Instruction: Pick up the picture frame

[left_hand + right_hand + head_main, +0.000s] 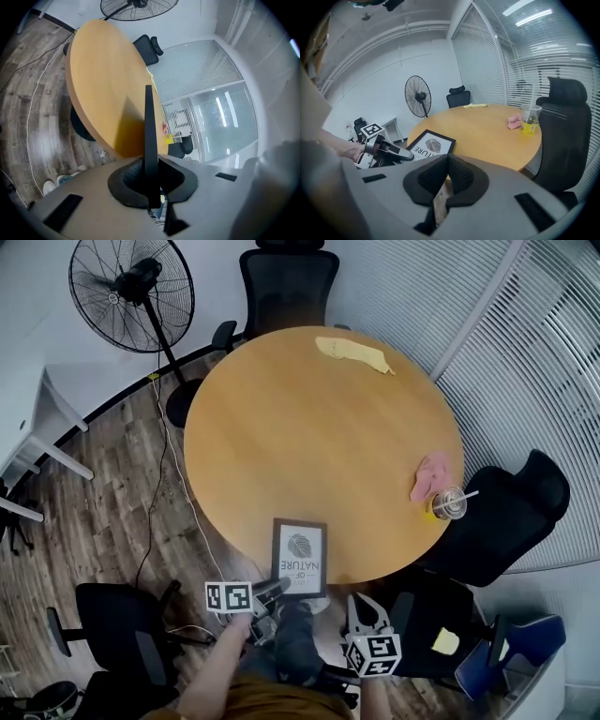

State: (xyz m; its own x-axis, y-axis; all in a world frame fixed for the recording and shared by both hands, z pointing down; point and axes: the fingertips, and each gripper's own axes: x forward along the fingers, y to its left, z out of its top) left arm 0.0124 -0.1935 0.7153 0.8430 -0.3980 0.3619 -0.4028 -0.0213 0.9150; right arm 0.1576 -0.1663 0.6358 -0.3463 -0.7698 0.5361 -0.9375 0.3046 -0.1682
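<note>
Picture frame (299, 557) lies at the near edge of the round wooden table (319, 427), print facing up, its near end jutting past the rim toward the person. The left gripper (277, 587) has its jaws clamped on the frame's near left corner, with the thin black edge pinched between the pads. The right gripper (364, 604) hangs off the table, just right of the frame's near end, its jaws pressed together with nothing between them. At the table's right edge stands a plastic cup (448, 503) with a straw, and a pink cloth (429, 476) lies beside it. A yellow cloth (352, 354) lies at the far edge. A floor fan (131, 282) stands beyond the far left.
</note>
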